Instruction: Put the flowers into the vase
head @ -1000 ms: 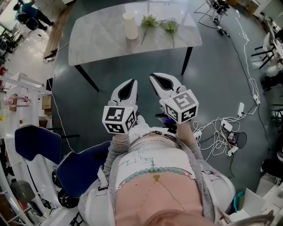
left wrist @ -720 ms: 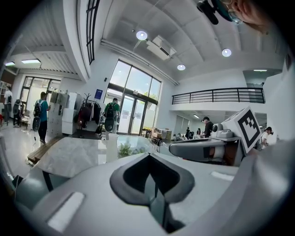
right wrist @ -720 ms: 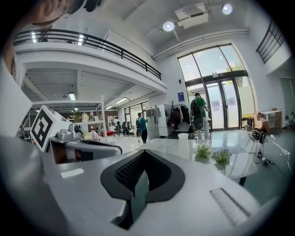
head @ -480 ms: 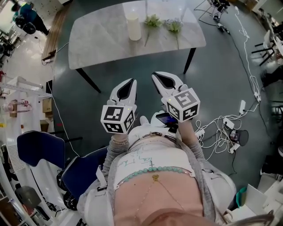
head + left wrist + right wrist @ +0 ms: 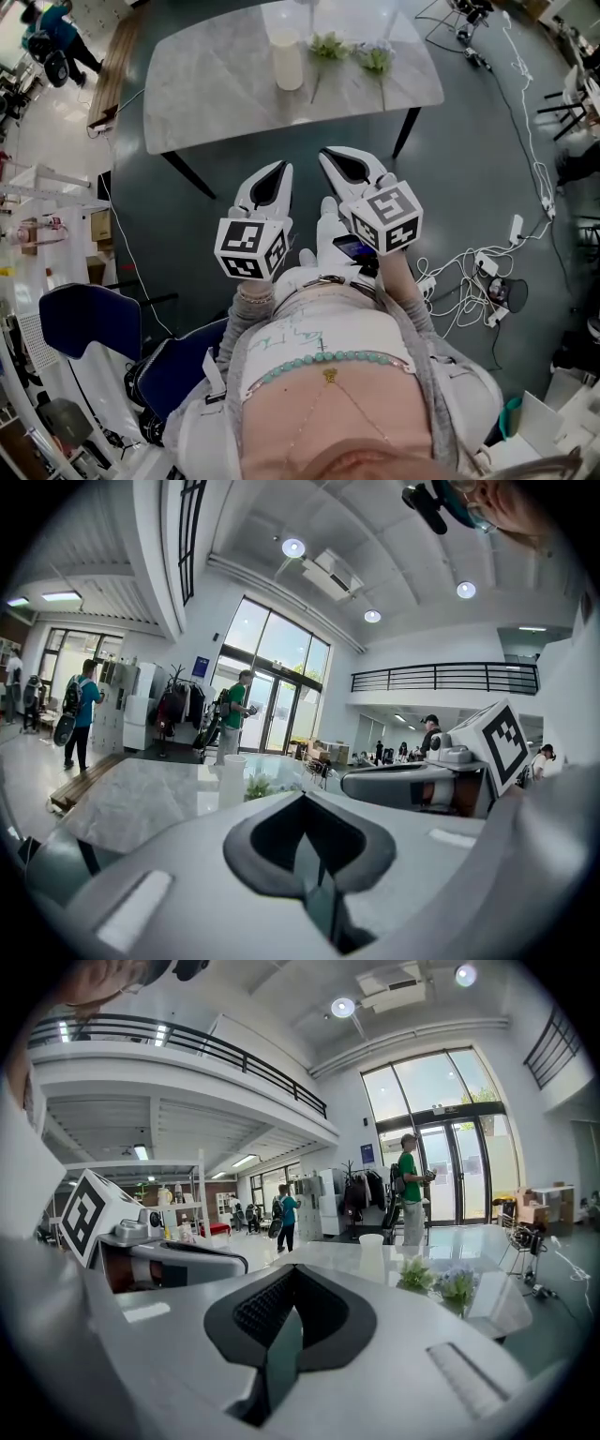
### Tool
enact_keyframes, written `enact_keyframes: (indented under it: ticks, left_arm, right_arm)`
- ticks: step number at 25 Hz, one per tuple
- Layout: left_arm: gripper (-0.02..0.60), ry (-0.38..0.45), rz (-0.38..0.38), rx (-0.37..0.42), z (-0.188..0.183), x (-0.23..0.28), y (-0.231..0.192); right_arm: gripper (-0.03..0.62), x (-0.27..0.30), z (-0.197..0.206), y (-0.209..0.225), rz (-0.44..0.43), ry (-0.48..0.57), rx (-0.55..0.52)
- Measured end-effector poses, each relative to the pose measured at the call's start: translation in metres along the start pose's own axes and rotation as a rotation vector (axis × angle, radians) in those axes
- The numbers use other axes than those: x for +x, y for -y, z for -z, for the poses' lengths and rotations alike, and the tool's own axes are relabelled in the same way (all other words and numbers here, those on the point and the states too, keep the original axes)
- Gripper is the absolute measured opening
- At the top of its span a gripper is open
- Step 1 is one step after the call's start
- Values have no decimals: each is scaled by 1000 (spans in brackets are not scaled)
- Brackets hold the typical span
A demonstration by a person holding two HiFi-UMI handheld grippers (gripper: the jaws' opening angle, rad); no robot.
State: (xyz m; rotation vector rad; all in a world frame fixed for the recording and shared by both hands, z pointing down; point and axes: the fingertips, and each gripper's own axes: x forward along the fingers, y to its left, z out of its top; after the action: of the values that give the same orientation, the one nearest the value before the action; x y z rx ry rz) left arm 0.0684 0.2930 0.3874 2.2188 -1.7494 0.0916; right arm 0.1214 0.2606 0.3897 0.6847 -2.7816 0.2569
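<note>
Bench sits nearer in the head view than a second ago: the person is closing on it, with both tools carried forward side by side. Left tool and right tool are each fully closed with nothing held. Vase stands upright on the bench, green sprig and pale-blue flower lying to its right, untouched and likely out of reach; approach only, no pick begun.
</note>
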Motion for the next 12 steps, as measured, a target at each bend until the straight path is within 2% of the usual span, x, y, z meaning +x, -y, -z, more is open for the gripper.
enact_keyframes:
  ticks: [12]
  left_arm:
    - [0, -14, -17, 1, -32, 85, -29]
  right_arm:
    - [26, 62, -36, 67, -45, -6, -19]
